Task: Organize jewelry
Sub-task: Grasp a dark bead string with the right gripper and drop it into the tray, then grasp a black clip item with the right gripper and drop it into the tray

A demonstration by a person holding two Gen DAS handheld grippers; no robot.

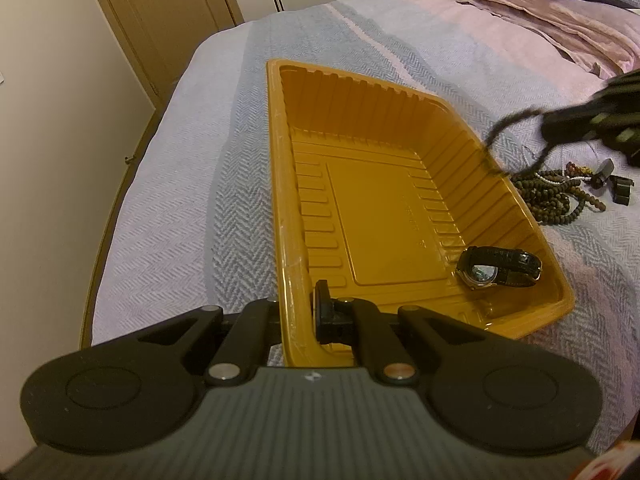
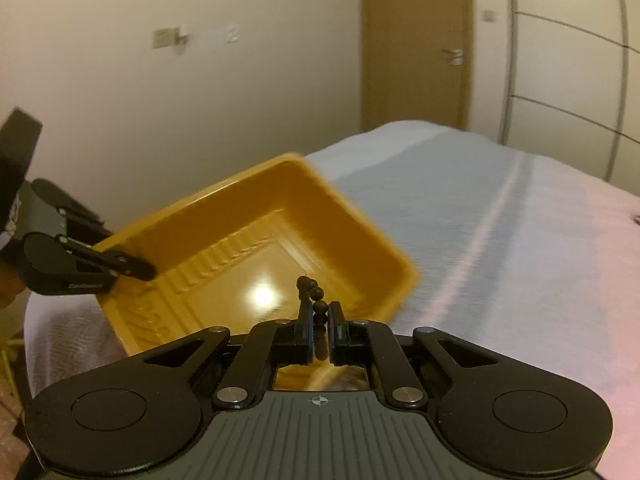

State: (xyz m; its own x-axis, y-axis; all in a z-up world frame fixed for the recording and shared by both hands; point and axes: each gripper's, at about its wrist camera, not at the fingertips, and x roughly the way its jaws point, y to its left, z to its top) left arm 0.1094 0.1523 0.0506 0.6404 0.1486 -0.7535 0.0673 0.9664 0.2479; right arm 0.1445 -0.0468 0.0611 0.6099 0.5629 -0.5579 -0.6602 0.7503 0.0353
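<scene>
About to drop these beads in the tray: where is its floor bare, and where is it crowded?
The yellow tray floor is bare from the far wall to the middle. The watch fills the near right corner; the left tool clamps the near left wall. Outside the right rim lies the crowded bead pile.

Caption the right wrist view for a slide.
Right gripper carries a bead strand over the yellow tray.

The right gripper pinches a strand of dark round beads above a ribbed orange plastic tray on the pale striped bed; the left gripper clamps the tray's rim.
</scene>
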